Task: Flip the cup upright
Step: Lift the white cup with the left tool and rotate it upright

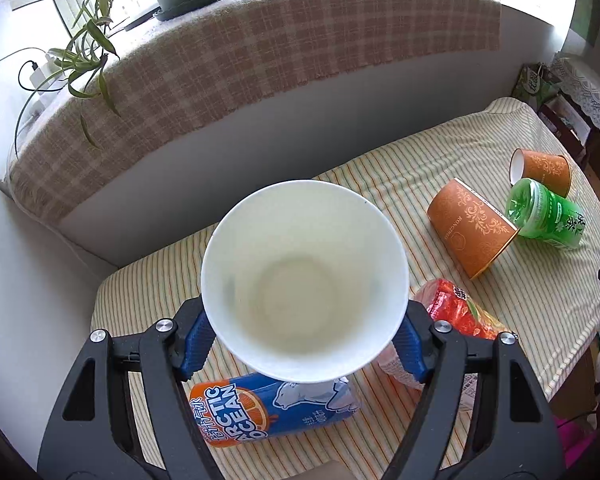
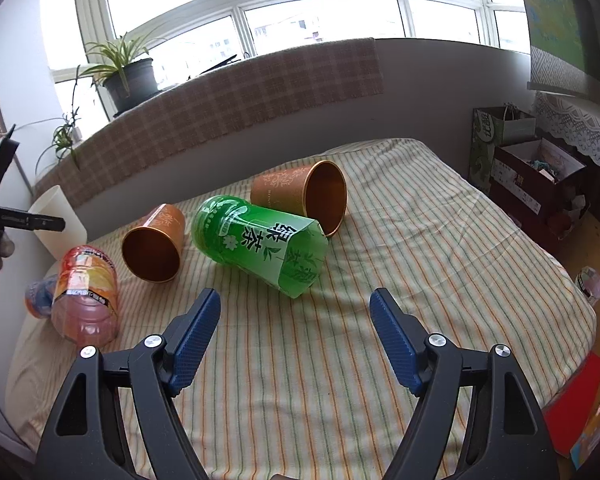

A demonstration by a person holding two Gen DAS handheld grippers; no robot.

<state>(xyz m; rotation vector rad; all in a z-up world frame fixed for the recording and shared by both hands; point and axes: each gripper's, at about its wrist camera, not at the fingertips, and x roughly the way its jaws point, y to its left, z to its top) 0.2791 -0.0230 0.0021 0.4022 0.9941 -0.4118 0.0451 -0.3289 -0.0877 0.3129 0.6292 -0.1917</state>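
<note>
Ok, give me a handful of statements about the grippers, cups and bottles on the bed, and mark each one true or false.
1. The left gripper grips a white cup. True.
2. The right gripper holds the green bottle. False: its jaws are open and hold nothing.
3. Both orange cups, the near one and the far one, lie on their sides. True.
4. The green bottle stands upright. False: it lies on the striped sheet.
5. The white cup's mouth faces the left wrist camera. True.
</note>
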